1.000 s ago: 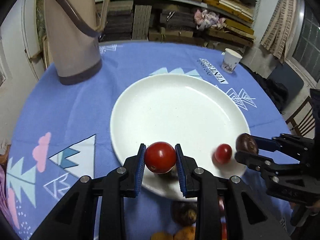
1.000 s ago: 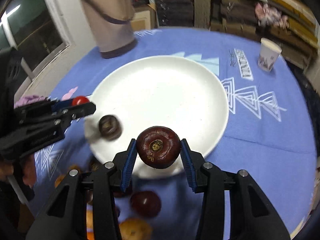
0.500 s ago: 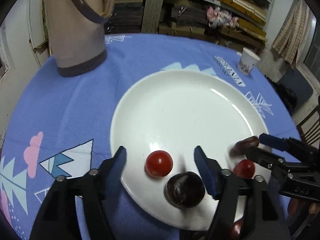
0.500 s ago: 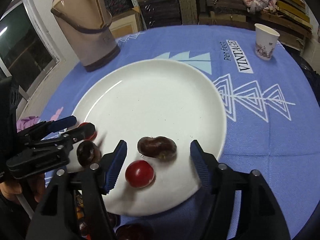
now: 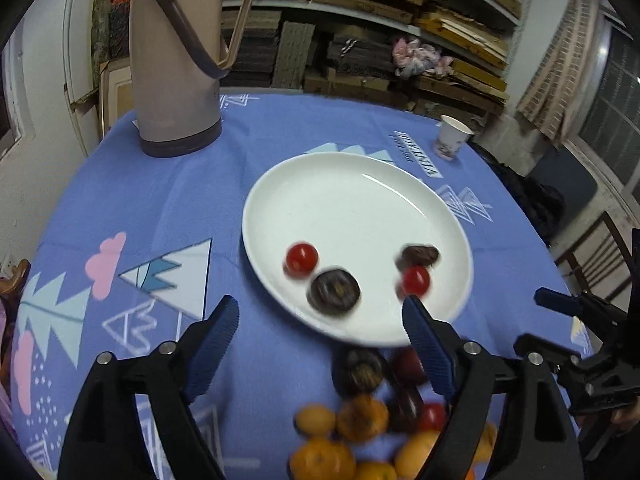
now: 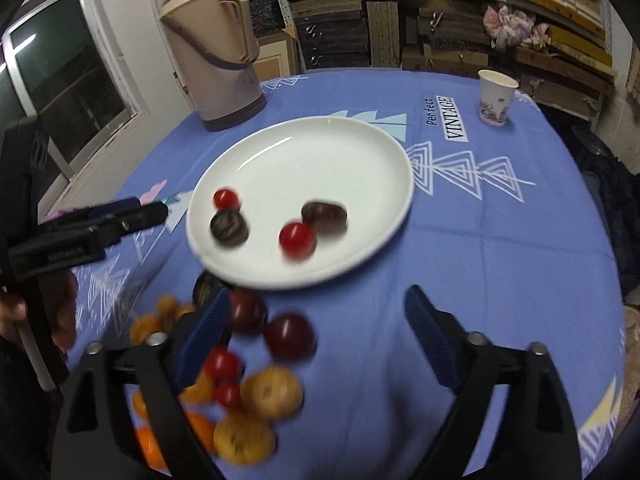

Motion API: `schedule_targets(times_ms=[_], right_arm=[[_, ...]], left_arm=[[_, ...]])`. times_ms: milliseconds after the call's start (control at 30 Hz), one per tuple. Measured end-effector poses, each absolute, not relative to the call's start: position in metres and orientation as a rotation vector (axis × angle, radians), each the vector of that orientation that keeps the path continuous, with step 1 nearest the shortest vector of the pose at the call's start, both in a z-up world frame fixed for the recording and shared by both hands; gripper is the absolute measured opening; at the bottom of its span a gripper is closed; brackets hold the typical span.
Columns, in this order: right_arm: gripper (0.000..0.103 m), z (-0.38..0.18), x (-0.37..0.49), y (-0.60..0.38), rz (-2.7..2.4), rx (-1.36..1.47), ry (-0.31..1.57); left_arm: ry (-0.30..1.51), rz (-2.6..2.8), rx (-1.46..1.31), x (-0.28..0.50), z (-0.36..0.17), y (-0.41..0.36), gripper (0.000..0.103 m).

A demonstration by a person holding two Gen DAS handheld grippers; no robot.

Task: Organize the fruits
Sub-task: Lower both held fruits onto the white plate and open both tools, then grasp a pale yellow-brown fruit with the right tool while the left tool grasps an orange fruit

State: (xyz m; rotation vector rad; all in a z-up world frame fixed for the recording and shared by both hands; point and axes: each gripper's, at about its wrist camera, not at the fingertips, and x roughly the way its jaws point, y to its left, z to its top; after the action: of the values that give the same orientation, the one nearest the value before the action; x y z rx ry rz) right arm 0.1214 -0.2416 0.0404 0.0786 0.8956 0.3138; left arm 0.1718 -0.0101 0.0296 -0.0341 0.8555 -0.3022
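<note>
The left tongs [image 5: 316, 320] are spreading apart with nothing between their blue pads, hovering over the blue cloth of the table [image 5: 120, 184] at the lower middle of the left wrist view. The right tongs [image 6: 318, 312] are also opening wide and gripping nothing, sitting low in the right wrist view.

A white plate [image 5: 352, 184] is lying at the centre of the frame, carrying four pieces along its near side: a red cherry tomato [image 5: 302, 258] at the left, a dark round fruit [image 5: 335, 290] just beside it, a second cherry tomato [image 5: 416, 281] toward the right and a dark oblong fruit [image 5: 420, 255] touching it from above.

The remaining pile of fruit [image 6: 240, 380], with oranges, dark red plums and small tomatoes, is waiting on the cloth below the plate, toward the lower left. A beige thermos jug [image 5: 178, 60] is standing at the upper left and a paper cup [image 6: 496, 96] at the upper right.
</note>
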Motion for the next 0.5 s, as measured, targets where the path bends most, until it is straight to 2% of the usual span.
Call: schedule_targets(times_ms=[200,500], right_arm=[[0.097,0.029,0.052,-0.23,0.312,-0.037,0.867],[0.097,0.0,-0.008,-0.204,0.387,-0.091,0.886]], left_arm=[[0.833,-0.334,0.013,0.117,0.029,-0.008,0.087],[0.905,-0.358,0.042,0.057,-0.01,-0.005,0.089]])
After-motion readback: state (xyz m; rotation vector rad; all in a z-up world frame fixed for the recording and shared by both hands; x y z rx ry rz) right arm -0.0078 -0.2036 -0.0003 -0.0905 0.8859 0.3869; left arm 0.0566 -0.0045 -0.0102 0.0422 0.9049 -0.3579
